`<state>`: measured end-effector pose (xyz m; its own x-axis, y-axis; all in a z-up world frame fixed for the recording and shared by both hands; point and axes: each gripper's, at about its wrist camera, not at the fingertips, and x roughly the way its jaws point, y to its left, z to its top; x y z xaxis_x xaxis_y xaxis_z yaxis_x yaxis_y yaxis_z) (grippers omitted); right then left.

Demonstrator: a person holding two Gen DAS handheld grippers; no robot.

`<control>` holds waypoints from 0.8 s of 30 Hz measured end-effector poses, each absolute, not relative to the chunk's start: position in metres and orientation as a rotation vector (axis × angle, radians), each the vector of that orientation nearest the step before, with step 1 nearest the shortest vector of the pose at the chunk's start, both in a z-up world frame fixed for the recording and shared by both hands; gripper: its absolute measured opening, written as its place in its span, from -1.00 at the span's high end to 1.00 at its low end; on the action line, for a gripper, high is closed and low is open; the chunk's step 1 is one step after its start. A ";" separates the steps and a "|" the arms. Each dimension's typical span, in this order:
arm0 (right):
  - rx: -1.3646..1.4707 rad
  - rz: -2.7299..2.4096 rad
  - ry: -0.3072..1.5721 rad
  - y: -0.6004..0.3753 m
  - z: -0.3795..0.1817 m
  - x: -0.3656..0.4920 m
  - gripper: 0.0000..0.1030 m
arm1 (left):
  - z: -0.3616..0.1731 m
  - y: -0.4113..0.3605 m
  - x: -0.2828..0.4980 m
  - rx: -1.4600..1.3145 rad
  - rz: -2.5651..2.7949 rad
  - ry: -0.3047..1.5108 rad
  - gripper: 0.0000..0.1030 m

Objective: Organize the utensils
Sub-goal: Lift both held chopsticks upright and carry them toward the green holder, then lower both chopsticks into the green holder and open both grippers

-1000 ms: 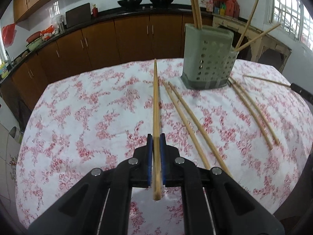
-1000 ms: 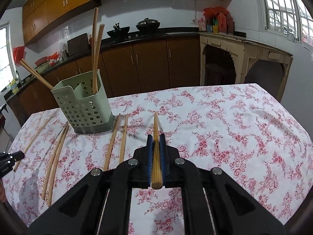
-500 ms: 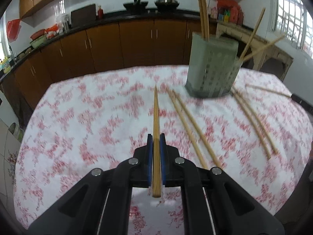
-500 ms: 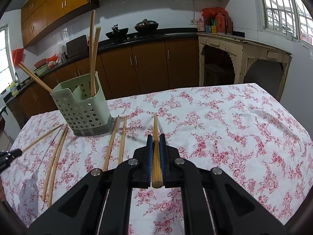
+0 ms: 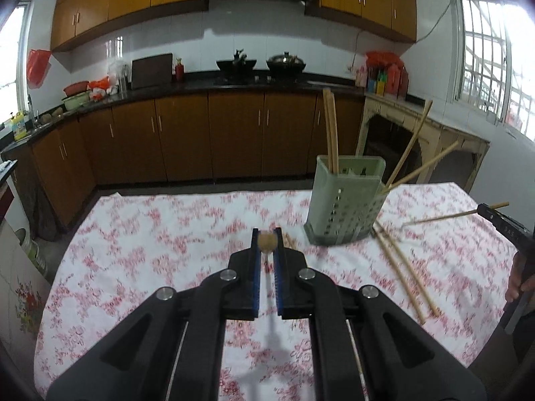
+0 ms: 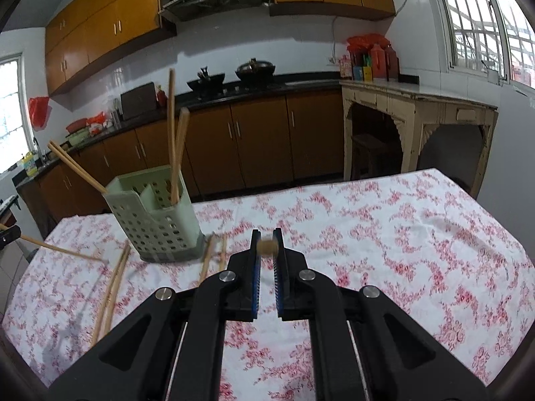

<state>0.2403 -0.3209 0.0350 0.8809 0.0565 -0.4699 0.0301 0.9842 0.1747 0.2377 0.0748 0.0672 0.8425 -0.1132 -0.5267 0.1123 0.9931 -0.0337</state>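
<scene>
My left gripper (image 5: 266, 238) is shut on a wooden chopstick (image 5: 266, 242), seen end-on between the blue pads, lifted above the floral tablecloth (image 5: 150, 234). My right gripper (image 6: 266, 238) is shut on another chopstick (image 6: 267, 246), also end-on and lifted. A pale green perforated utensil holder (image 5: 344, 200) stands at the right of the left wrist view with several chopsticks upright in it; it also shows in the right wrist view (image 6: 155, 215), at the left. Loose chopsticks (image 5: 401, 267) lie on the cloth beside the holder.
The other gripper (image 5: 505, 225) with its chopstick shows at the right edge of the left wrist view. Two more chopsticks (image 6: 112, 292) lie left of the holder in the right wrist view. Kitchen cabinets (image 5: 207, 140) and a cream side table (image 6: 418, 117) stand behind the table.
Both grippers have lifted and tilted up, so each held chopstick now points at the camera instead of lying forward along the table. The holder appears farther off.
</scene>
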 end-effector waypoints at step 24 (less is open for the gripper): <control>0.273 0.209 0.348 -0.316 0.146 0.213 0.85 | 0.161 0.039 0.214 0.008 -0.250 0.438 0.85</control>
<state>0.2131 -0.3156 0.1455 0.9191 0.2474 -0.3066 -0.1540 0.9420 0.2983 0.2137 0.0386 0.1614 0.8754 -0.2379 -0.4208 0.2411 0.9694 -0.0463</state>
